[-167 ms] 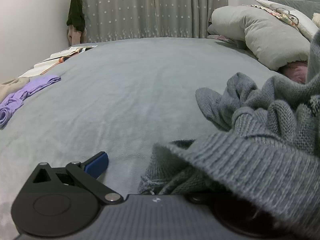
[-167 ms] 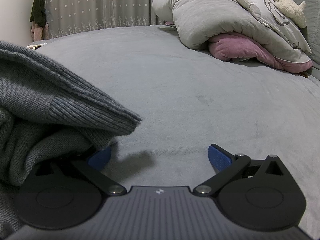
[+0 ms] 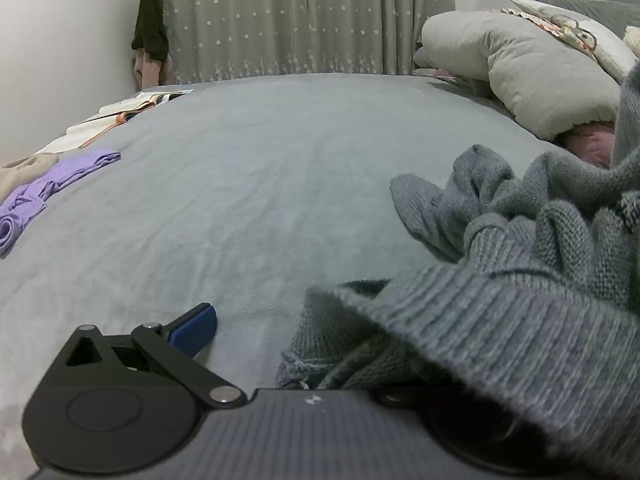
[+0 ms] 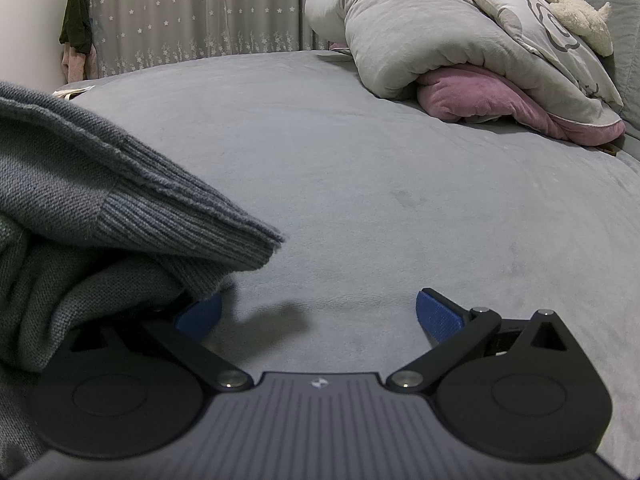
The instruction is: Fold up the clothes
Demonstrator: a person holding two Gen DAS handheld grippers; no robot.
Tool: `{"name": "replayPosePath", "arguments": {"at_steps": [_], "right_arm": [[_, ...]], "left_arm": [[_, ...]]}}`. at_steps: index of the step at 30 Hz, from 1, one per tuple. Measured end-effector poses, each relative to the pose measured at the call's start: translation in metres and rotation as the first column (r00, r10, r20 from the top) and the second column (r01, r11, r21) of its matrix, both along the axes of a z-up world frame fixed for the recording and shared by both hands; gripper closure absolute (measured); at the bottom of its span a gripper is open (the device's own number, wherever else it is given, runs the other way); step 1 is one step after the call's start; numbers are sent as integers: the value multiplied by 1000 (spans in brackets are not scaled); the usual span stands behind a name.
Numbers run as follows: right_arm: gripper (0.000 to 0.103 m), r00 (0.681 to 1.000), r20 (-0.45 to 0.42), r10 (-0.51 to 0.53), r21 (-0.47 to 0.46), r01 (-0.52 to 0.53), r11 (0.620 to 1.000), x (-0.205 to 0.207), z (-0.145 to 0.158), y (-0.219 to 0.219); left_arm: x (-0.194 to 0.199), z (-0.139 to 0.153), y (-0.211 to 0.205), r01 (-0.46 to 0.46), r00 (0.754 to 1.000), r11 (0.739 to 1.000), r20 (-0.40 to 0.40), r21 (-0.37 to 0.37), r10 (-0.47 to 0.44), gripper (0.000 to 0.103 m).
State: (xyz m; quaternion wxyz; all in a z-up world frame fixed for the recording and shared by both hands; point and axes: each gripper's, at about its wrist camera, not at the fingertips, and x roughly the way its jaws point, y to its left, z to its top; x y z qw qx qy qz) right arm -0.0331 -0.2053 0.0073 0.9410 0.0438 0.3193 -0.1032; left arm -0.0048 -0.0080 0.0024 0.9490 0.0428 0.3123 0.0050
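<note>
A grey knitted sweater (image 3: 520, 280) lies bunched on the grey bed (image 3: 260, 200). In the left wrist view it covers the right side; its ribbed hem drapes over my left gripper's right finger and hides it. The left gripper (image 3: 316, 332) is open, its left blue pad (image 3: 194, 328) bare above the bed. In the right wrist view the sweater (image 4: 88, 208) fills the left side, its ribbed hem lying over the left blue pad (image 4: 200, 316). My right gripper (image 4: 316, 312) is open, its right pad (image 4: 438, 316) free.
A purple garment (image 3: 44, 192) and a beige one (image 3: 20, 168) lie at the bed's left edge, open books (image 3: 132, 108) behind them. Grey pillows and a pink blanket (image 4: 480, 92) are piled at the far right. Curtains (image 3: 300, 20) hang behind the bed.
</note>
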Motion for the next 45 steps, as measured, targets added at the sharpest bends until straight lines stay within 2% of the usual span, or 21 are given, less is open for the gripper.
{"name": "replayPosePath", "arguments": {"at_steps": [3,7,17,24,27,29,32,34,36,39,41,43,44,45], "right_arm": [[0,1000,1,0,3,0,1000,0,0,0],[0,1000,2,0,7,0,1000,0,0,0],[0,1000,2,0,8,0,1000,3,3,-2],[0,1000,-29,11,0,-11,1000,-5,2,3],[0,993,-88,73,11,-72,997,-22,11,1],[0,969,-125,211,17,-211,977,-29,19,-7],[0,964,-67,257,0,-258,966,-42,35,-33],[0,966,31,255,-31,-254,967,-53,52,-54],[0,956,87,281,-27,-280,960,-57,66,-67],[0,940,165,300,65,-314,947,-56,79,-85],[0,934,160,319,127,-340,932,-48,77,-86],[1,918,144,369,125,-387,914,-38,74,-78],[2,909,137,394,101,-408,907,-35,73,-72],[6,900,130,417,77,-428,900,-32,72,-67]], "left_arm": [[1,-1,10,2,1000,999,-15,-32,-2,0],[-10,2,1,10,1000,1000,-7,-9,-11,0],[-22,0,4,12,1000,1000,4,-11,-12,0],[-41,8,10,13,1000,1000,-26,-17,-14,0],[-61,27,31,36,999,998,-24,-45,-37,1],[-77,44,48,43,999,996,-1,-81,-44,1],[-100,66,72,131,991,974,37,-185,-126,1],[-111,77,77,172,985,960,62,-221,-162,1],[-117,87,73,222,974,947,91,-231,-206,1],[-121,93,44,333,941,920,142,-206,-308,1],[-118,86,14,382,922,913,128,-142,-365,1],[-113,78,-12,403,912,911,117,-80,-393,1],[-112,75,-21,422,903,904,122,-67,-412,12],[-107,70,-30,458,886,886,124,-75,-448,48]]}}
